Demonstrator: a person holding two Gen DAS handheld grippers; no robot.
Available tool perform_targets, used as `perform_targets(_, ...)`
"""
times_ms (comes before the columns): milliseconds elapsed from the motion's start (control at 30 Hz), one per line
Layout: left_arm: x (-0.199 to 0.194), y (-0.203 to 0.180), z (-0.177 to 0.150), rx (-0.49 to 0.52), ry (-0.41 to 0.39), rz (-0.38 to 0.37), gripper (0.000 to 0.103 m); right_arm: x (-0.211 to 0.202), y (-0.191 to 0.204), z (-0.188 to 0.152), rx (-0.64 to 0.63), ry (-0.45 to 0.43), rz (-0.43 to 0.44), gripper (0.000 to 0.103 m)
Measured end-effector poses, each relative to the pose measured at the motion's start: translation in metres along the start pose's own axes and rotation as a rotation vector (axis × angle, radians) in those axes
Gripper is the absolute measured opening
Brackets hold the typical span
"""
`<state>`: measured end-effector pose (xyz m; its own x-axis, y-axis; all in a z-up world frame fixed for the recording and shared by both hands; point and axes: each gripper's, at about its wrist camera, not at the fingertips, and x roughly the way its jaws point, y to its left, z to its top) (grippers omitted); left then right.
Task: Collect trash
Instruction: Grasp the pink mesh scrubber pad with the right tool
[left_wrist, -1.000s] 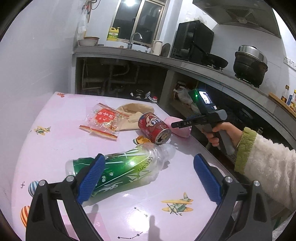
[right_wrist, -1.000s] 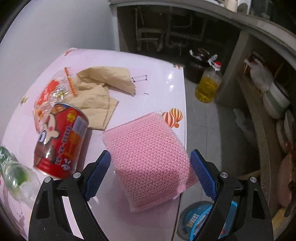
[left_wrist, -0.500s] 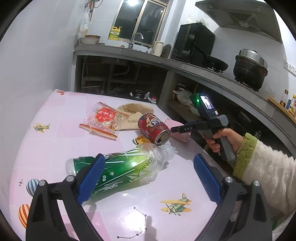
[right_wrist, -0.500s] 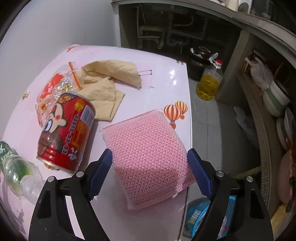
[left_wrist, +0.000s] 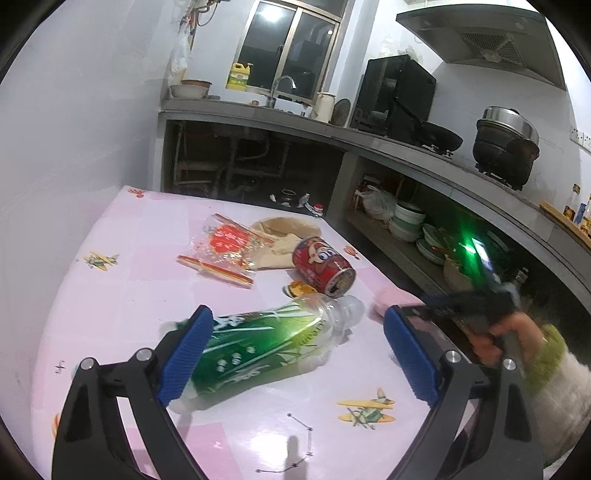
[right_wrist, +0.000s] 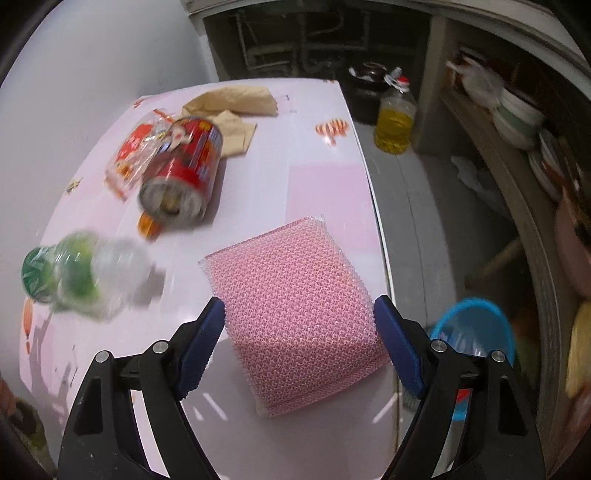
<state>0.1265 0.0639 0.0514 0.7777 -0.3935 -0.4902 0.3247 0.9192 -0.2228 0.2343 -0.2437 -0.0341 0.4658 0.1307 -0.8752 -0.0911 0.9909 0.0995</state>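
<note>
Right gripper (right_wrist: 299, 350) slid back along the table (right_wrist: 314, 192); pink scrubber (right_wrist: 295, 302) now sits between my wide jaws, pads not pressing. Left gripper (left_wrist: 295, 354) wide too, hovering at the green bottle (left_wrist: 266, 343). Next: close on scrubber, carry to blue bin (right_wrist: 476, 325).

Your left wrist camera looks low across the pink table (left_wrist: 122, 295) toward the kitchen counter (left_wrist: 424, 147). Your right wrist camera tilts steeply down, close over the table's edge (right_wrist: 373, 206). Both views share the bottle (left_wrist: 266, 343) and can (right_wrist: 184, 166).
</note>
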Motion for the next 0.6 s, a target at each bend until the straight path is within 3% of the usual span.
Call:
perform_targets(233,-0.005,0.023,0.013,-0.049,0.004,0.04,0.09,-0.025,0.018,-0.04,-0.026,-0.018,-0.002,0.083)
perform_targets(433,0.017,0.041,0.052,-0.081,0.095,0.056,0.09,-0.025,0.039,-0.046,-0.133,-0.033,-0.033,0.087)
perform_targets(600,0.062,0.047,0.09,0.048,0.19,0.026,0.097,-0.021,0.045,-0.051,-0.164,-0.033,-0.026,0.09)
